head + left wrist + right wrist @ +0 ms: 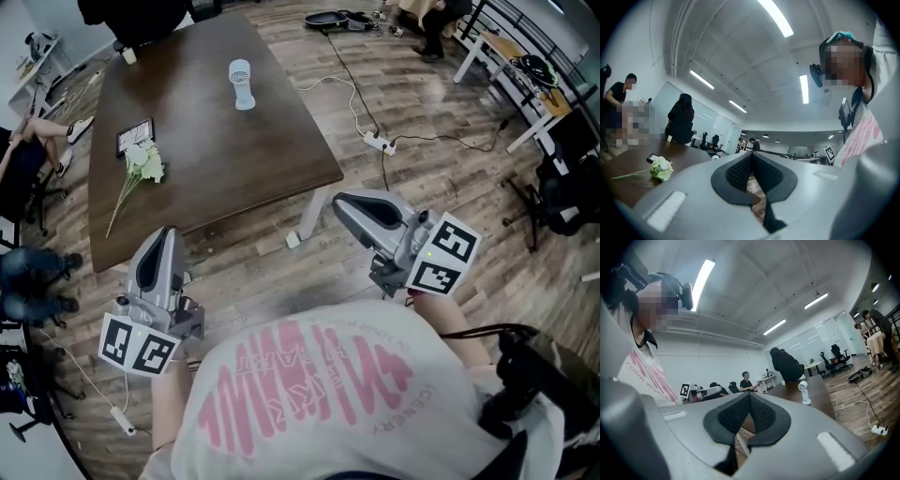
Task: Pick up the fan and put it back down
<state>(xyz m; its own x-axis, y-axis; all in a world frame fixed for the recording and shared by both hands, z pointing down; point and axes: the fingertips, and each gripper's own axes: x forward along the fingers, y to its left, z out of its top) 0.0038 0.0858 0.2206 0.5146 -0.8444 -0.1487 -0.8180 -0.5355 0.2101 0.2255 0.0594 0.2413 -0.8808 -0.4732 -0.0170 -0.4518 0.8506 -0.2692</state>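
Note:
A small white fan (242, 84) stands upright on the far part of the dark wooden table (244, 159); the right gripper view shows the fan (803, 391) ahead and to the right. My left gripper (167, 233) hovers off the table's near edge, well short of the fan, with its jaws together and nothing between them. In the left gripper view its black pads (740, 171) meet. My right gripper (340, 201) hangs beyond the table's near right corner, over the floor. It is shut and empty, and its pads (761, 416) touch.
White flowers (141, 165) and a dark flat device (134, 137) lie on the table's left side, a cup (128, 56) at its far corner. A power strip (379, 142) with cables lies on the floor to the right. People sit at the left, and chairs and desks stand around.

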